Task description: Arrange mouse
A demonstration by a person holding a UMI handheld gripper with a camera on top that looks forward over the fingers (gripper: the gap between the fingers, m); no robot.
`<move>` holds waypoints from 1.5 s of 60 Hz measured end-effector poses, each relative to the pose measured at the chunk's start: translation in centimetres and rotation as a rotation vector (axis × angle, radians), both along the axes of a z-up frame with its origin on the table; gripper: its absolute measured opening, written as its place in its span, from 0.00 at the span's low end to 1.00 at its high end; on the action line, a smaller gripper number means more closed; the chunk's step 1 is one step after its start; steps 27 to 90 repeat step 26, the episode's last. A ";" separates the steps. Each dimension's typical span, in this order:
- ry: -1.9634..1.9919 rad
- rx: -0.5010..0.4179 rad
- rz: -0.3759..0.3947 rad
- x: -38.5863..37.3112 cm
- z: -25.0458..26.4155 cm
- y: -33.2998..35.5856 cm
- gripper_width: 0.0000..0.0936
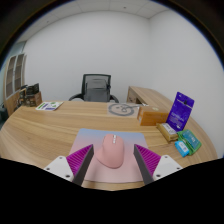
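Note:
A pink computer mouse [112,152] lies on a pale pink mouse mat [100,176] on the wooden desk [60,128]. My gripper [111,151] is low over the mat with the mouse between its two fingers. The left finger's magenta pad [82,158] and the right finger's pad [145,158] stand at either side of the mouse with a small gap showing. The fingers are open and the mouse rests on the mat.
A black office chair [97,88] stands behind the desk. A round grey item [122,107], a wooden box [152,115], a purple box [180,108] and teal packets [185,146] lie to the right. Papers [48,105] lie at the left.

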State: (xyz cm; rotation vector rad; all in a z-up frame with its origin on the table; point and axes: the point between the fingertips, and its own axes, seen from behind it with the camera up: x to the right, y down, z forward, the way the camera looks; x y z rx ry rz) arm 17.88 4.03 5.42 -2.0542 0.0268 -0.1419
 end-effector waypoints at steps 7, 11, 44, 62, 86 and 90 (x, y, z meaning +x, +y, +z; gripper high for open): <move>0.067 0.081 0.046 -2.4 1.7 -7.5 0.90; 0.091 0.091 0.049 -3.4 1.4 -12.1 0.90; 0.174 0.140 0.058 -4.1 -0.5 -24.4 0.90; 0.174 0.140 0.058 -4.1 -0.5 -24.4 0.90; 0.174 0.140 0.058 -4.1 -0.5 -24.4 0.90; 0.174 0.140 0.058 -4.1 -0.5 -24.4 0.90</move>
